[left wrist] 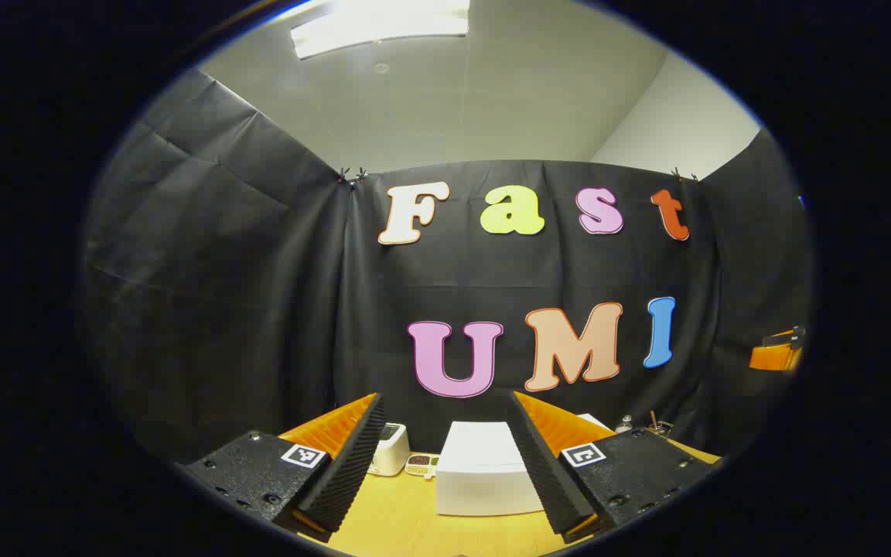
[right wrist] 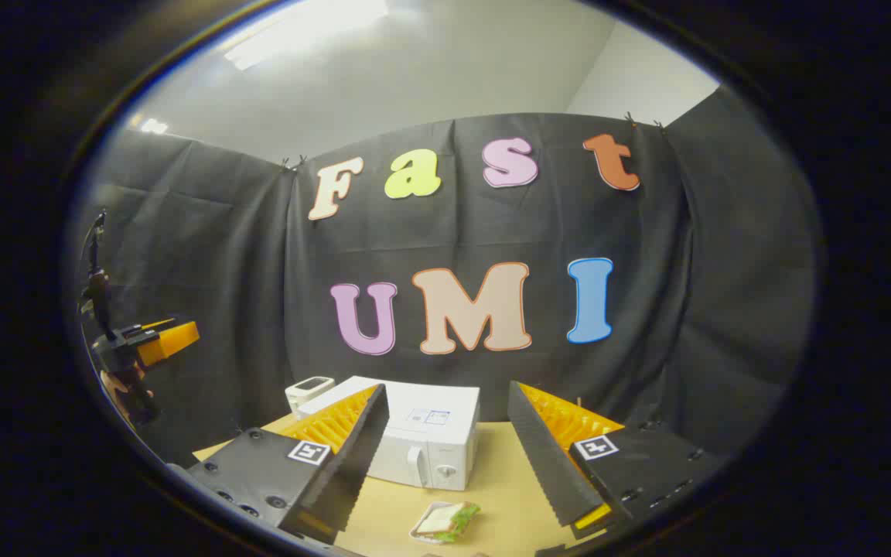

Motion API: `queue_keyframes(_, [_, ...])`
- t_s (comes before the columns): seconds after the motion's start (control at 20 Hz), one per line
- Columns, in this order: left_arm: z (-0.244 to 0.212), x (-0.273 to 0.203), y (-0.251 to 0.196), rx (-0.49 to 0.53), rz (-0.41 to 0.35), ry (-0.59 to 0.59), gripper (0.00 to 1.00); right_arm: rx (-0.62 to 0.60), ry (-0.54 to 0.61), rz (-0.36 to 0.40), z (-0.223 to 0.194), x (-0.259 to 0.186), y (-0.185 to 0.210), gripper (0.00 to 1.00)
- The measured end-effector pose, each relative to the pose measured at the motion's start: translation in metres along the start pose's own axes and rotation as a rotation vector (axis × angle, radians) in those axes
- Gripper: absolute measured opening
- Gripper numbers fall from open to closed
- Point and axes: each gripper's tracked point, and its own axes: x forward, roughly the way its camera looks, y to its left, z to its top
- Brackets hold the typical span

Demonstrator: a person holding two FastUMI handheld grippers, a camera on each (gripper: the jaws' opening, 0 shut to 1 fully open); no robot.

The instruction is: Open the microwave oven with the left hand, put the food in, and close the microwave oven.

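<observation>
A white microwave oven (right wrist: 426,447) stands on the wooden table (right wrist: 492,495), its door shut and its handle facing the front. In the left gripper view the microwave oven (left wrist: 484,468) sits between my left gripper's fingers, farther off. A sandwich on a small white tray (right wrist: 445,521) lies in front of the oven. My left gripper (left wrist: 445,495) is open and holds nothing, well above the table. My right gripper (right wrist: 445,495) is open too, above the sandwich. The left gripper (right wrist: 148,344) also shows at the far left of the right gripper view, held by a hand.
A white toaster (left wrist: 390,449) stands left of the oven near the back wall, with a small dish of dark food (left wrist: 419,464) beside it. Small bottles and items (left wrist: 646,424) sit at the table's back right. The other gripper's orange part (left wrist: 778,352) shows at the right edge.
</observation>
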Motion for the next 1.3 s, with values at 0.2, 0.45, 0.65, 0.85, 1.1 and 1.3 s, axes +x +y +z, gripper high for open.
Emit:
queue_keyframes(0.2, [0.004,0.002,-0.01,0.014,-0.016,0.002,0.92,0.002,0.003,-0.006,0.001,0.001,0.0,0.91])
queue_keyframes(0.45, [0.002,0.0,-0.024,0.0,-0.043,0.013,0.92,-0.03,0.02,0.006,-0.008,0.002,0.003,0.91])
queue_keyframes(0.65, [0.002,0.0,-0.028,-0.006,-0.056,0.013,0.93,-0.024,0.015,0.018,-0.007,0.003,0.009,0.92])
queue_keyframes(0.85, [-0.002,-0.003,-0.039,-0.029,-0.089,0.011,0.95,-0.01,0.009,0.039,-0.008,0.004,0.016,0.92])
queue_keyframes(1.1, [-0.002,-0.006,-0.045,-0.015,-0.108,-0.012,0.95,-0.001,0.019,0.04,-0.016,0.009,0.014,0.92])
queue_keyframes(1.3, [-0.01,-0.006,-0.057,-0.036,-0.137,-0.007,0.93,0.027,0.017,0.046,-0.015,0.014,0.01,0.92])
